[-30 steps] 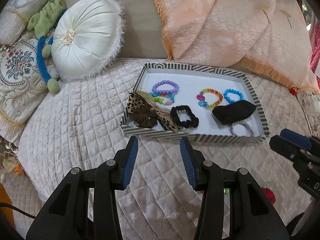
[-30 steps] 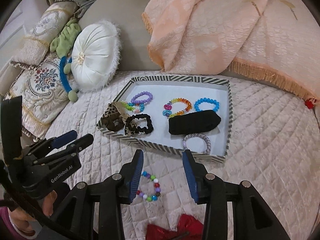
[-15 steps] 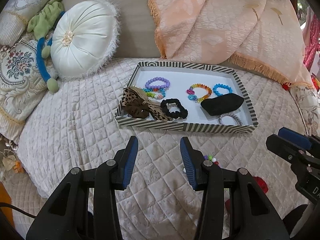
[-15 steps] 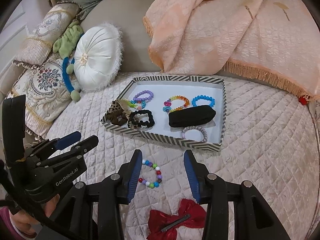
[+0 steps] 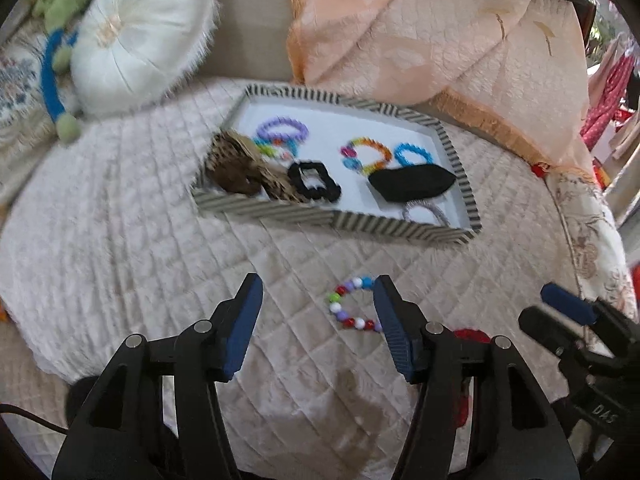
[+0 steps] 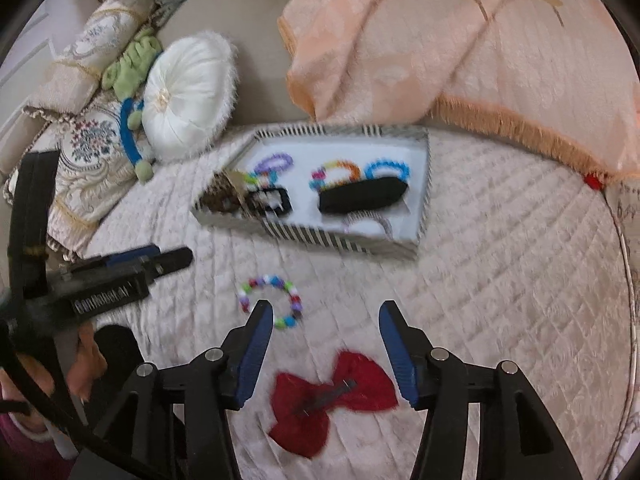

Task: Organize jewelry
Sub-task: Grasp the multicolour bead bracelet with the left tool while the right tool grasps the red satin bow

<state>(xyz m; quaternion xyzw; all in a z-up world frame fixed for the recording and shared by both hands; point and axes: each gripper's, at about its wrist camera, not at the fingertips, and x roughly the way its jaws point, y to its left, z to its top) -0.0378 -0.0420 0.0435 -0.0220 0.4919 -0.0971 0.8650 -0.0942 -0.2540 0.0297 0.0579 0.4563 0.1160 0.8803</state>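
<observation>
A multicoloured bead bracelet (image 5: 335,307) (image 6: 244,302) lies on the quilted bed in front of a striped tray (image 5: 332,220) (image 6: 320,236). The tray holds bead bracelets, scrunchies, a black pouch and a grey hair tie. My left gripper (image 5: 318,308) hovers over the quilt with its jaws opening; the bracelet lies beside its right finger, unpressed. My right gripper (image 6: 326,328) is also opening, with nothing pressed between its pads; a red bow clip (image 6: 320,400) lies on the quilt under its fingers. Each gripper shows in the other's view, the right gripper (image 5: 536,304) and the left gripper (image 6: 172,254).
A round white cushion (image 5: 136,40) (image 6: 184,96), a green and blue plush toy (image 6: 132,68) and embroidered pillows (image 6: 92,152) sit at the back left. A peach fringed blanket (image 5: 432,28) is draped behind the tray. A person's hand (image 6: 86,360) holds the left gripper.
Both grippers' jaws have widened. The tray has receded in both views; the bead bracelet now shows between the left fingers and the red bow fully below the right fingers.
</observation>
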